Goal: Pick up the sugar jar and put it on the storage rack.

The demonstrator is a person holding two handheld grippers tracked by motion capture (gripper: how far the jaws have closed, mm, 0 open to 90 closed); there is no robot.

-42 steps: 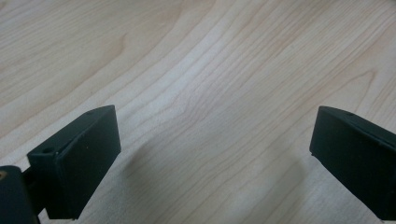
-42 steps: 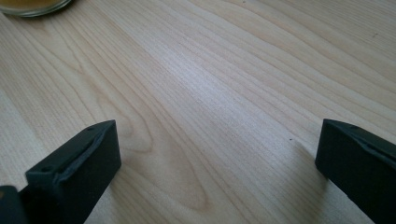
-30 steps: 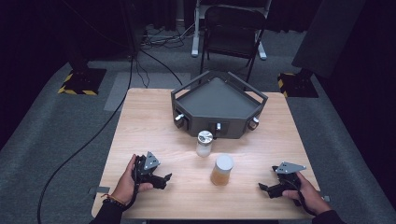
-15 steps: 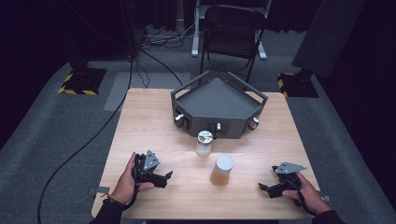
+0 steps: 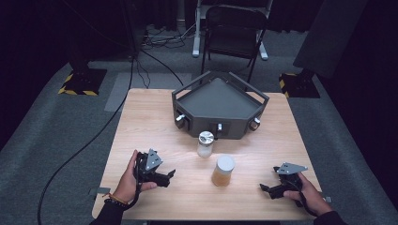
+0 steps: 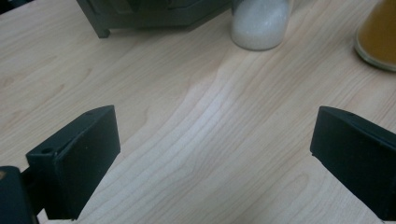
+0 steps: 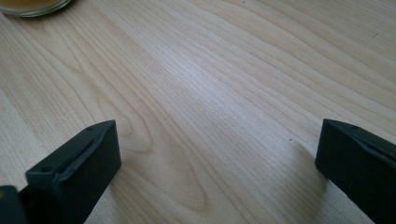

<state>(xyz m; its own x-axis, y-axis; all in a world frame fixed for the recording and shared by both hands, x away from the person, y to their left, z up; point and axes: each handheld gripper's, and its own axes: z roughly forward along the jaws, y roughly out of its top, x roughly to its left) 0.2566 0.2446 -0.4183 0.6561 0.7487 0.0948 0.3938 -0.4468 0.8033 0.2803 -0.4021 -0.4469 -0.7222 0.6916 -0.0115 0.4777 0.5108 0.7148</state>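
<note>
Pale wood table (image 5: pixel 155 117) under me, dark grey tray (image 5: pixel 219 101) at its far middle. At near left my left hand-held gripper (image 5: pixel 165 176) rests, jaws spread, empty. Right of it stand the white-filled jar (image 5: pixel 205 144), then the amber jar (image 5: pixel 223 171). At near right my right hand-held gripper (image 5: pixel 266 189) rests, jaws spread.

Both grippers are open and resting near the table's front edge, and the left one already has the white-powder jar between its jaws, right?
Not quite. The left gripper is open but holds nothing; the high view shows the white-powder jar standing apart from it. The right gripper is open too.
</note>
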